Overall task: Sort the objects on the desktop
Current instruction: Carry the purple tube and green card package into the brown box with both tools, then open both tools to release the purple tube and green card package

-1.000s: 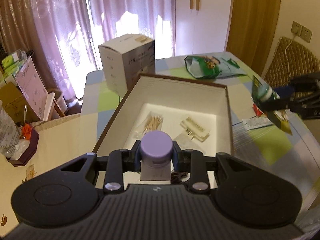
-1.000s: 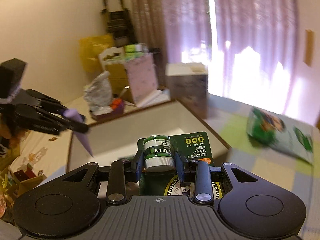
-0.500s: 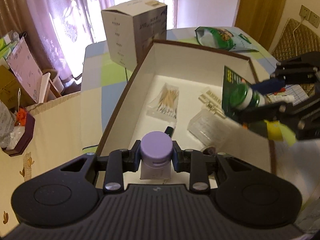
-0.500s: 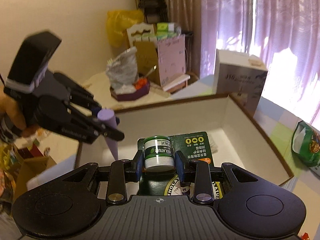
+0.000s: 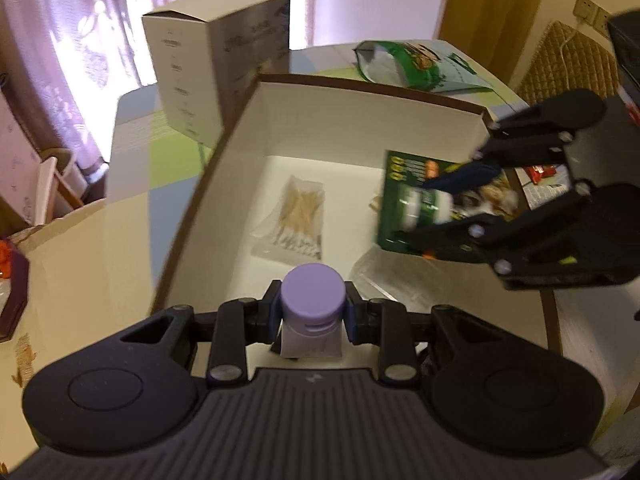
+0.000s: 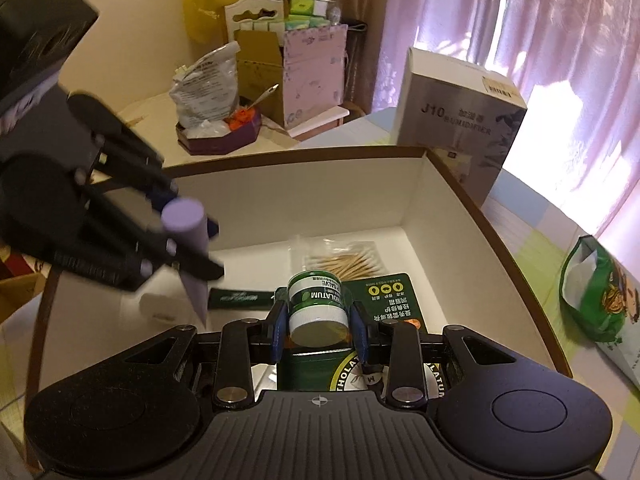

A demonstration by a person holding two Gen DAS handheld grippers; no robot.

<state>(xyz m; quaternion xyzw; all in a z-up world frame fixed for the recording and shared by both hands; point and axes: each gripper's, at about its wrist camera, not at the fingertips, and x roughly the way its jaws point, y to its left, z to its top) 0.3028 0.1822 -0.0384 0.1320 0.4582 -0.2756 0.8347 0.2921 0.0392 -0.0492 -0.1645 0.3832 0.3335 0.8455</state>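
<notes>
Two hand-held grippers over white box (image 6: 344, 184), left hand-held gripper (image 5: 313, 316) clamping purple tube (image 5: 313, 322), right hand-held gripper (image 6: 319, 334) clamping salve pack (image 6: 320, 320)

i see matt black plastic on my left claw (image 5: 313, 314), pinching a smooth matt lilac tube (image 5: 312, 304). the salve jar (image 6: 318, 308) looks glossy plastic on printed card. the box (image 6: 304, 184) is matt paperboard; the snack bag (image 6: 600, 300) shiny.
</notes>
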